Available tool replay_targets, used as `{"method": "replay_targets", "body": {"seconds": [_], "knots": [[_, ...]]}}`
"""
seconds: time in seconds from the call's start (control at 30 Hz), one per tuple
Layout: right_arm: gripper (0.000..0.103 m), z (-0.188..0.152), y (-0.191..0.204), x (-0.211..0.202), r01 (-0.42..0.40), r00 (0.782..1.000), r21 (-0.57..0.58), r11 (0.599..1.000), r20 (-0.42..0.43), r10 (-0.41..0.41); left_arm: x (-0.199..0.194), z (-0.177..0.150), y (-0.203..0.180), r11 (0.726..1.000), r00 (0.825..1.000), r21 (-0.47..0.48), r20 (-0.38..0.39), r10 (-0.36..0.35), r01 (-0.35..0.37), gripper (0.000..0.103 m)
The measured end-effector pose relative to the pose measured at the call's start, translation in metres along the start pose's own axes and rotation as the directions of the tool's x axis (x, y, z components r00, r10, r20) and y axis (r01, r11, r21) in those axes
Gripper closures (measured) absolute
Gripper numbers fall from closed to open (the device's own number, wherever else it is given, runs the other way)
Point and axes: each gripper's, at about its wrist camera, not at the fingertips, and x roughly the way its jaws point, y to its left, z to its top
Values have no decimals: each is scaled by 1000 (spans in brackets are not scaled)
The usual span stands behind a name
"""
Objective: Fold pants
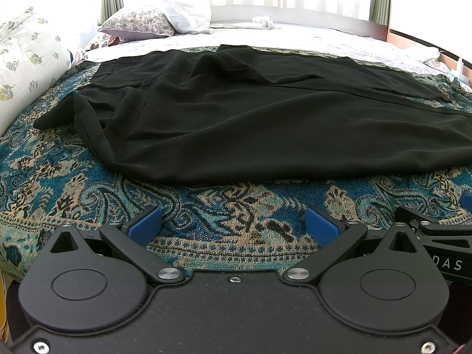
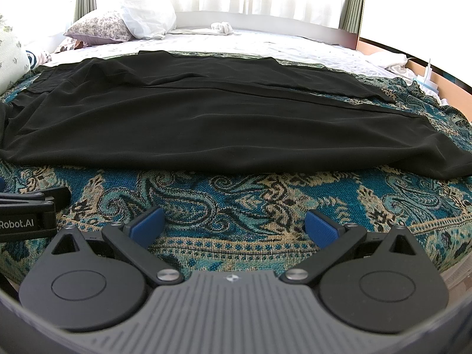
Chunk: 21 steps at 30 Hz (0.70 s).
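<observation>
Black pants (image 1: 236,118) lie spread across a blue and tan paisley blanket (image 1: 230,215) on a bed, waistband to the left, legs running right. They also show in the right wrist view (image 2: 224,124). My left gripper (image 1: 233,225) is open and empty, just short of the pants' near edge. My right gripper (image 2: 234,227) is open and empty too, in front of the near leg's edge. The right gripper's body (image 1: 442,236) shows at the right edge of the left wrist view; the left gripper's body (image 2: 29,215) shows at the left edge of the right wrist view.
Pillows (image 1: 141,20) and a white bag (image 1: 188,11) lie at the back left of the bed. A floral cushion (image 1: 26,56) stands at the left. A white sheet (image 2: 265,44) covers the far half. The wooden bed frame (image 2: 427,67) runs along the right.
</observation>
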Motion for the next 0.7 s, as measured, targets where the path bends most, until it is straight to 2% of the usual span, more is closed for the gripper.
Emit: {"method": "replay_targets", "body": {"seconds": [0.7], "knots": [[0,2,4,-1,19,1000,4,1000,8,-19,0,2,1,1000,1000,-2,-21,0,0,0]]}}
